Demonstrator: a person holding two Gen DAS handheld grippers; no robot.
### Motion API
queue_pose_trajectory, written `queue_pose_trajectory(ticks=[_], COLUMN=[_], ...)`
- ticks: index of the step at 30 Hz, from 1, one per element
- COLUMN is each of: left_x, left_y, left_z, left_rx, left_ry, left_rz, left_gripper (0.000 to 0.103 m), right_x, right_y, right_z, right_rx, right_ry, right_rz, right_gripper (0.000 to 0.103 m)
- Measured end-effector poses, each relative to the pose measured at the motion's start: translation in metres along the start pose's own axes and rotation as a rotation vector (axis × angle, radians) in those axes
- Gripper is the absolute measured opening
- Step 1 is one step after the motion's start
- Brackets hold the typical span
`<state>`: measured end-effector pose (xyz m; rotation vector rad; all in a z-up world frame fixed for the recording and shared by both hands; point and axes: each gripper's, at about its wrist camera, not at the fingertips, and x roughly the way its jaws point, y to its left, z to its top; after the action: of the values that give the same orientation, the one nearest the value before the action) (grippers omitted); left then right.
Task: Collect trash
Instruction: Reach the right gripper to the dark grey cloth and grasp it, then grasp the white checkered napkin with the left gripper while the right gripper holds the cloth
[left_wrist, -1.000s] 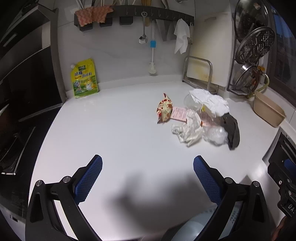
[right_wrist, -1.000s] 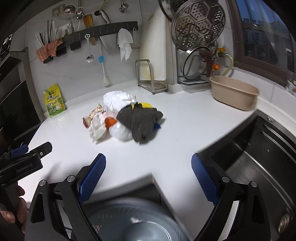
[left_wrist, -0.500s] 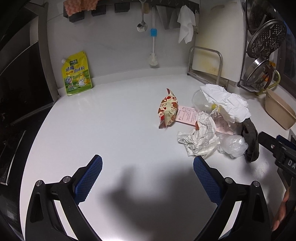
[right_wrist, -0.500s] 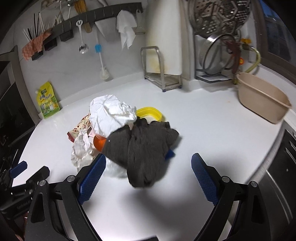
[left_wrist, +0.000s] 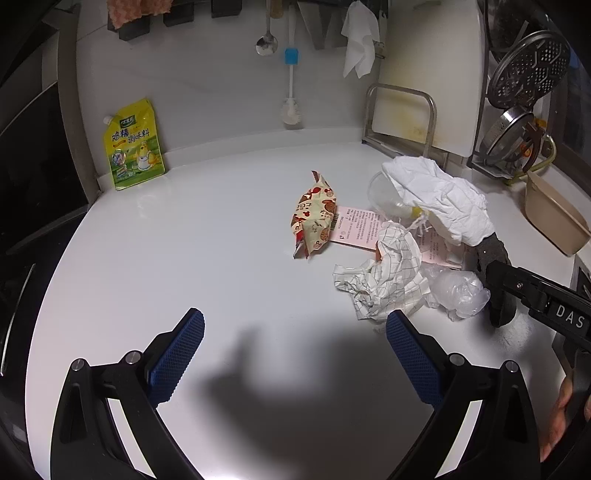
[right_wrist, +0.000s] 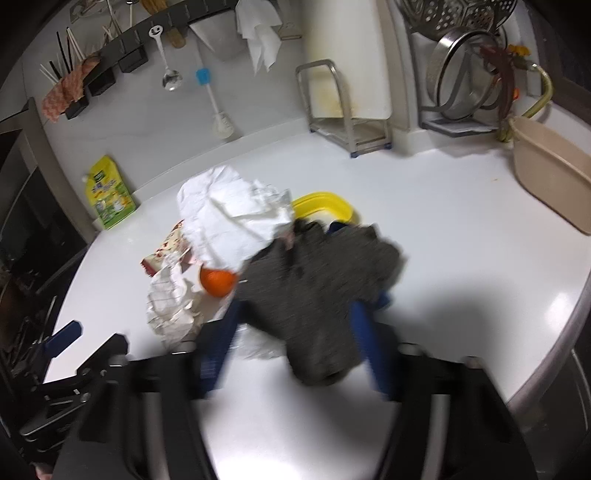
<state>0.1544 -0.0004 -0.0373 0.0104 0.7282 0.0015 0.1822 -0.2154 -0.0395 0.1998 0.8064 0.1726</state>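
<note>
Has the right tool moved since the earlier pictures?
Yes. The right tool has come in toward the dark grey cloth, its jaws closing around it.

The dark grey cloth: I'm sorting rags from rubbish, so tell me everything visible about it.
The dark grey cloth looks like soft, nubbly fabric, crumpled in a limp heap on the white counter. It overlaps the yellow lid and a clear plastic bag. The right gripper straddles it, jaws just closing; blur hides any contact.

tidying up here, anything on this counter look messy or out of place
Yes: a heap of litter on the white counter: crumpled white paper, a snack wrapper, checked paper, a clear plastic bag, an orange and a dark grey cloth draped over it, not laid flat.
</note>
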Motion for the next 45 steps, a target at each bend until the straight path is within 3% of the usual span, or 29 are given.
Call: queue_pose_trajectory(ticks=[1,4,7,9,22,41,43,45], left_x=[0.0,0.0,0.001,0.002,0.006,0.06,0.064,0.068], left_y=[-0.001,-0.002,-0.005,-0.007,-0.015,-0.043,-0.045,-0.043], left_z=[0.0,0.001,0.003,0.004,0.004,0.027,0.028,0.028], left_rx=[0.0,-0.003,-0.007,-0.008,-0.009,-0.017,-0.008,-0.01], left_ry=[0.0,0.002,0.005,0.009,0.017,0.144,0.152,0.169], left_rz=[-0.001,-0.008,-0.015,-0.015,-0.011,-0.048,-0.043,-0.063], left_gripper=[0.097,0.097,0.097,0.097,0.097,0.096,0.09,0.068], right_x=[-0.001,-0.008,-0.015,-0.019,-0.063,-0.073,-0.071,-0.071], right_y=[0.001,0.005,0.003,0.002,-0.028,-0.039,-0.04,-0.041], right_z=[0.0,-0.003,-0.005,-0.005,-0.013,-0.023,-0.023,-0.023], right_rx=[-0.004,-0.027,-0.021,-0.023,0.047,0.084,0.087,0.088], right_ry=[-0.002,-0.007,-0.018,-0.035,-0.15,-0.158,-0.155,-0.154], right_rz=[0.002,-0.002,0.016,0.005,-0.031,0.012,0.013,0.015], right_gripper=[0.045,0.014,0.01,0.002,0.001,0.001,0.001,0.001])
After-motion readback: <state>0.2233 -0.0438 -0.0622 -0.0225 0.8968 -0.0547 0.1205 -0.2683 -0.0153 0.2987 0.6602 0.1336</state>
